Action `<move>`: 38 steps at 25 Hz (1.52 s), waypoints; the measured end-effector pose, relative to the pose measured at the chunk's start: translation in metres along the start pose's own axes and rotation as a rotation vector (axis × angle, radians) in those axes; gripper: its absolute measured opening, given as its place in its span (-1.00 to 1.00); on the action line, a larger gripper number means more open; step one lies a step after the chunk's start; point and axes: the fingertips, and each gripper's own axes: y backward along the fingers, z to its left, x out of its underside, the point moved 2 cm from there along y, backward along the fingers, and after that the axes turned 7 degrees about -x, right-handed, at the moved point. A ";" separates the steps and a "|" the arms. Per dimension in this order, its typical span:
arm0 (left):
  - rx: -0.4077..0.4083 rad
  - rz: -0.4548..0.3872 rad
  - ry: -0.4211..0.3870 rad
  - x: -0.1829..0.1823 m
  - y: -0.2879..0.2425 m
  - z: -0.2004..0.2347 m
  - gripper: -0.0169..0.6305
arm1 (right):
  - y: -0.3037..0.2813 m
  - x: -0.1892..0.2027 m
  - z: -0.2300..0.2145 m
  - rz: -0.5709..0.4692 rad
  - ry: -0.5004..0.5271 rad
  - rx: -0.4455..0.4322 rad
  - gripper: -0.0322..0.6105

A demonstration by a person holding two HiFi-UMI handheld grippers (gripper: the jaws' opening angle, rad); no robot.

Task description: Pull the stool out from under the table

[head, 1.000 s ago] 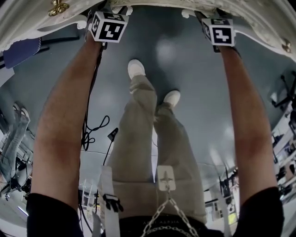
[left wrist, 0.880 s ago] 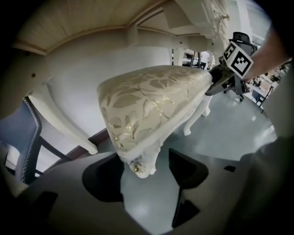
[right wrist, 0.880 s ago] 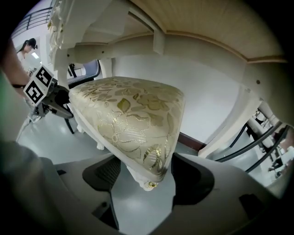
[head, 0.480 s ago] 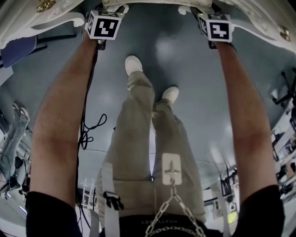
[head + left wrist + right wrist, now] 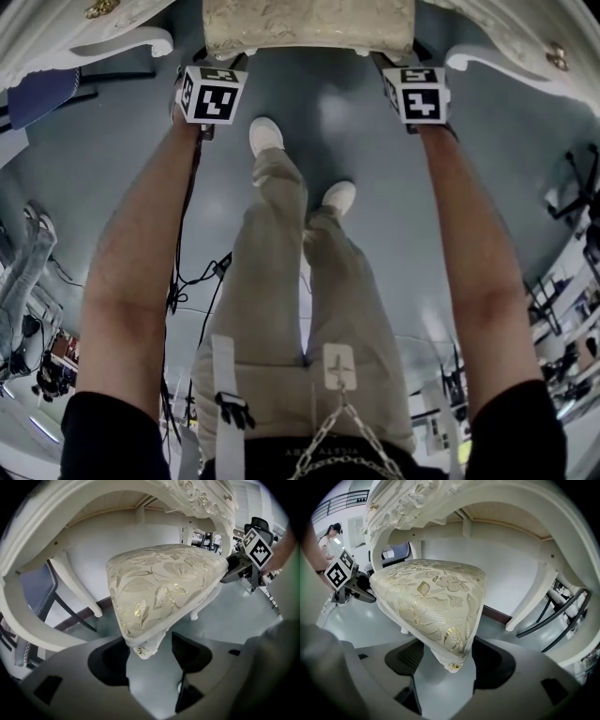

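Note:
The stool (image 5: 309, 26) has a gold floral cushion and a white carved frame, and its front edge shows just out from under the white table (image 5: 94, 42). My left gripper (image 5: 223, 64) is shut on its front left corner, and my right gripper (image 5: 394, 64) on its front right corner. In the left gripper view the stool (image 5: 164, 583) has its corner knob between the jaws of the left gripper (image 5: 150, 651). The right gripper view shows the stool (image 5: 431, 597) with its other corner pinched in the right gripper (image 5: 443, 660).
The table's curved legs (image 5: 75, 581) and apron (image 5: 525, 522) arch closely around the stool. My own legs and white shoes (image 5: 265, 136) stand on the grey floor just behind it. Black cables (image 5: 192, 272) lie at left. A dark chair frame (image 5: 553, 620) stands beside the table.
The stool seat has slid out from under the table toward me. Both grippers have drawn back with it.

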 end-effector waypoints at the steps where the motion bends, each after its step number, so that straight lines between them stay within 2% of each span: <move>1: 0.001 0.008 0.009 0.006 0.003 -0.004 -0.08 | 0.004 0.003 0.005 0.006 -0.003 -0.006 0.08; 16: 0.009 0.098 0.059 0.100 0.051 -0.046 -0.08 | 0.043 0.079 0.071 0.088 0.005 -0.087 0.08; 21: 0.017 0.138 0.140 0.128 0.062 -0.057 -0.08 | 0.050 0.100 0.091 0.133 -0.009 -0.112 0.08; 24: 0.013 0.134 0.182 0.137 0.065 -0.052 -0.08 | 0.051 0.105 0.102 0.160 0.003 -0.149 0.08; 27: -0.041 0.116 0.244 0.143 0.078 -0.046 -0.08 | 0.060 0.105 0.104 0.169 0.011 -0.160 0.08; 29: -0.084 0.098 0.312 0.146 0.099 -0.044 -0.08 | 0.075 0.101 0.101 0.137 -0.005 -0.130 0.08; 30: -0.106 0.070 0.344 0.144 0.114 -0.043 -0.08 | 0.086 0.096 0.099 0.105 -0.016 -0.112 0.08; 32: -0.138 -0.038 0.376 0.126 0.152 -0.041 -0.13 | 0.114 0.080 0.096 0.019 -0.041 -0.090 0.08; 33: -0.143 -0.110 0.383 0.111 0.176 -0.042 -0.25 | 0.133 0.068 0.096 -0.036 -0.053 -0.087 -0.05; 34: -0.141 -0.186 0.391 0.092 0.202 -0.045 -0.50 | 0.154 0.055 0.095 -0.100 -0.064 -0.085 -0.55; 35: -0.133 -0.264 0.401 0.071 0.229 -0.050 -0.78 | 0.178 0.042 0.095 -0.170 -0.071 -0.086 -0.86; 36: -0.123 -0.342 0.410 0.048 0.257 -0.054 -0.88 | 0.202 0.028 0.097 -0.242 -0.075 -0.092 -0.89; 38: -0.115 -0.491 0.418 0.001 0.313 -0.060 -0.94 | 0.250 0.002 0.099 -0.378 -0.063 -0.093 -0.89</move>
